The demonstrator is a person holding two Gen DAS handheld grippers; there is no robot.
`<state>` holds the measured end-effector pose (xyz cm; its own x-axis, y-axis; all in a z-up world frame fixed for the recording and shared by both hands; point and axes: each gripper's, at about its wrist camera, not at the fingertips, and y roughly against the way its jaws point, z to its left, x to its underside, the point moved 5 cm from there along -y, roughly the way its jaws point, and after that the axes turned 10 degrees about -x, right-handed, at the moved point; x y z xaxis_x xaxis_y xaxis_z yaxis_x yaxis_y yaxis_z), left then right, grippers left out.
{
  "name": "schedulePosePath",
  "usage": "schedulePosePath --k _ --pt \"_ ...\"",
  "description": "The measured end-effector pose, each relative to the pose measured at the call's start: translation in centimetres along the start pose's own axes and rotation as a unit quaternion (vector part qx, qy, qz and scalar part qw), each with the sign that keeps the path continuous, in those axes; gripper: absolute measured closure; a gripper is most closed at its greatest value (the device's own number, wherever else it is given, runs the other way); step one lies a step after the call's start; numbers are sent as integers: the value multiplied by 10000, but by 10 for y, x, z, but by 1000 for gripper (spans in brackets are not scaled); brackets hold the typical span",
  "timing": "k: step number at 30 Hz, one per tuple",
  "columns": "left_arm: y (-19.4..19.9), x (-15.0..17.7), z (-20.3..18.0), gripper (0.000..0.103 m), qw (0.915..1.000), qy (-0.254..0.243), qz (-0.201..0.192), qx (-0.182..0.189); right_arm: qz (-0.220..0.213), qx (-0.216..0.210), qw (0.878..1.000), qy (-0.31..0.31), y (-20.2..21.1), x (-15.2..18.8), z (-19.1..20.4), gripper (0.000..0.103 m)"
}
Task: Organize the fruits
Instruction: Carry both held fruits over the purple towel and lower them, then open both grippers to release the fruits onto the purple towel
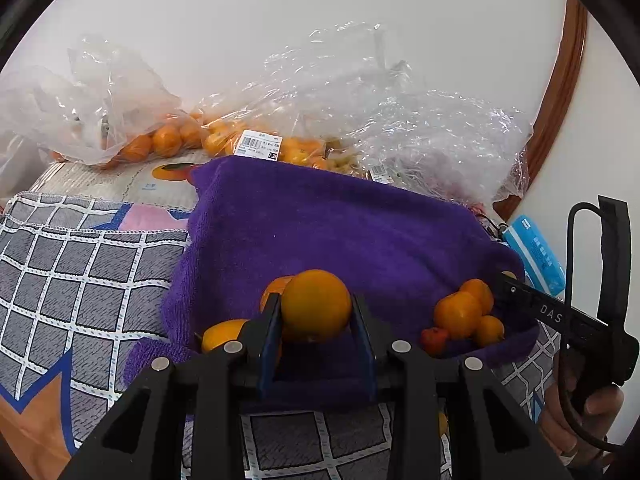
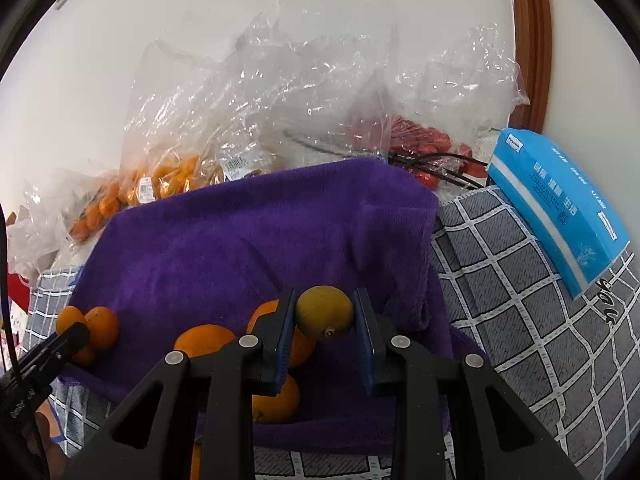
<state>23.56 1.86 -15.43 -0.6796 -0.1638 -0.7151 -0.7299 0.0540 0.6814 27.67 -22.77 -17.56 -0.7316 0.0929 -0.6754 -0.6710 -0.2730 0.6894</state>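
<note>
Both tongs are loaded at once. The left tongs (image 1: 316,316) pinch a round orange (image 1: 316,305) between their blue pads, held just over the near part of the purple towel (image 1: 340,224); the right tongs (image 2: 324,314) are pressed onto a duller, yellow-green citrus fruit (image 2: 324,312), also above the towel. Loose fruit already lies there — a cluster of small oranges (image 1: 466,312) with a little red fruit (image 1: 434,339) beside it in the left view, and three more oranges (image 2: 206,340) crowded under and beside the right tongs. The supply sits behind in crinkled plastic bags (image 1: 132,136), with a blue tissue pack (image 2: 560,208) off to the right on the checked cloth (image 2: 520,280). The risks from here, as I judge them: each fruit is round and gripped only at two narrow pads, so a tilt or jolt could let it squirt out. The towel looks bunched and sloping toward its near edge, so anything released may roll — off the cloth, or into the wrong pile. Setting down among packed oranges could also knock neighbours loose, and the two tools work close enough together to bump.
</note>
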Motion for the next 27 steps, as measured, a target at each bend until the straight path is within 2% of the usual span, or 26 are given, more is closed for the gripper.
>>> schedulePosePath --k 13,27 --pt "0 0 0 71 10000 -1 -21 -26 -33 18 10000 55 -1 0 -1 74" --pt "-2 0 1 71 10000 -6 -22 -82 -63 140 9998 85 0 -1 -1 67"
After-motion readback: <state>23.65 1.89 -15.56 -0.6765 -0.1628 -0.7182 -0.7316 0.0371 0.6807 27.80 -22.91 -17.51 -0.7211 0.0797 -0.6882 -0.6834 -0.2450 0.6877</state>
